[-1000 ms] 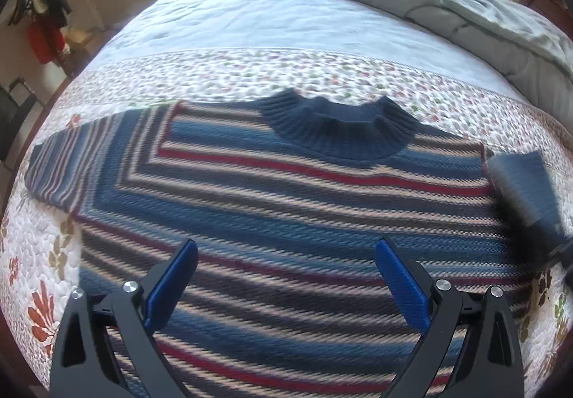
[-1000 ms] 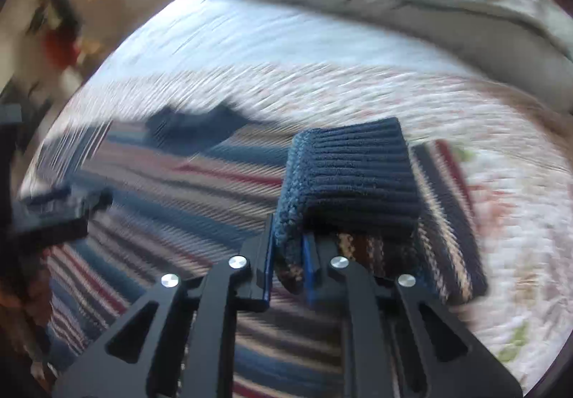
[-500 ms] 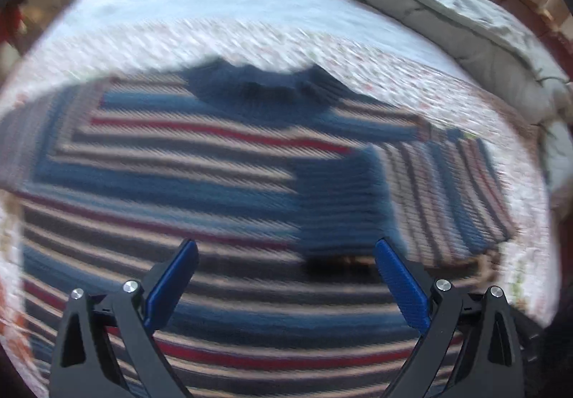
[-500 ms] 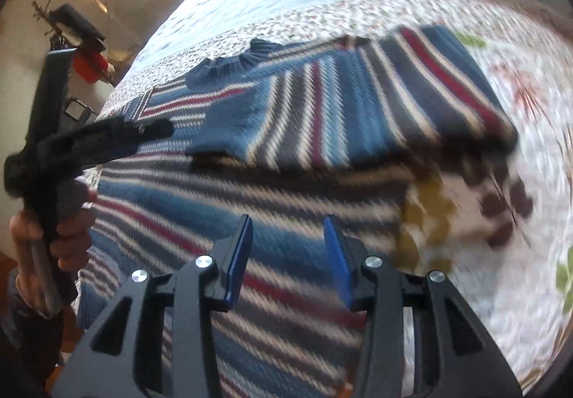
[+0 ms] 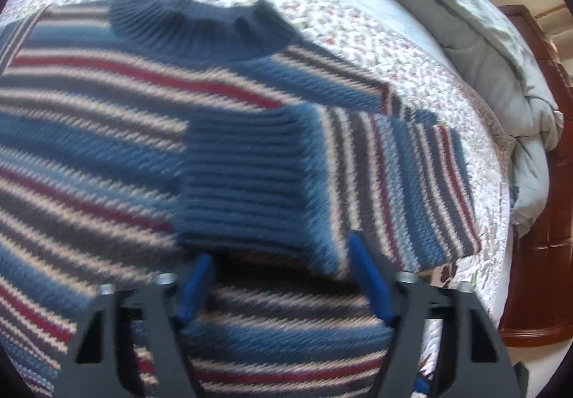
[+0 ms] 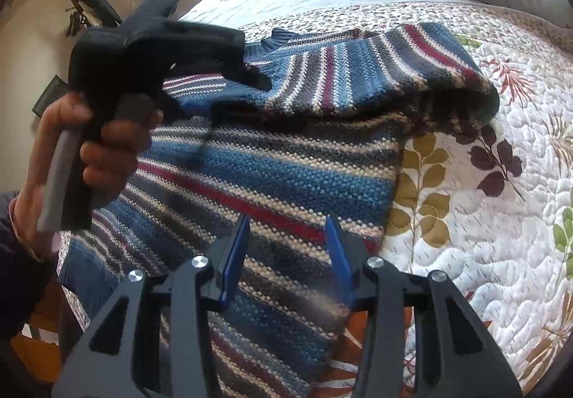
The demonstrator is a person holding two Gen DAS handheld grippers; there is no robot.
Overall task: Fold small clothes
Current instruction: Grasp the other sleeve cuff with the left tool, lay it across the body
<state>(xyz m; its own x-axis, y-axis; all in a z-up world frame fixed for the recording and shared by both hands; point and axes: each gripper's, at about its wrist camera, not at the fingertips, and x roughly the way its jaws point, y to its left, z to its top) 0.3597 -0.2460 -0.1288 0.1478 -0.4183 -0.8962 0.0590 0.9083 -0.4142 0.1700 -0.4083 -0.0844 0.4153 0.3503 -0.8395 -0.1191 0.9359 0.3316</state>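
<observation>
A striped knit sweater (image 5: 107, 133) in blue, red, grey and cream lies flat on the bed, navy collar (image 5: 200, 29) at the far side. Its right sleeve (image 5: 394, 179) is folded inward across the chest, navy ribbed cuff (image 5: 243, 179) on top. My left gripper (image 5: 283, 272) is open, its blue fingers just below the cuff and over the sweater body. My right gripper (image 6: 286, 247) is open and empty above the sweater's lower body (image 6: 250, 190). The folded sleeve (image 6: 358, 76) and the hand-held left gripper body (image 6: 150, 51) show in the right wrist view.
The sweater rests on a white floral quilt (image 6: 483, 219). A bunched grey duvet (image 5: 465, 40) lies at the far side of the bed. A dark wooden bed frame (image 5: 540, 219) stands at the right edge.
My right gripper let go of the sleeve cuff after carrying it across the chest, opened and drew back. My left gripper moved right and closer to the folded cuff.
</observation>
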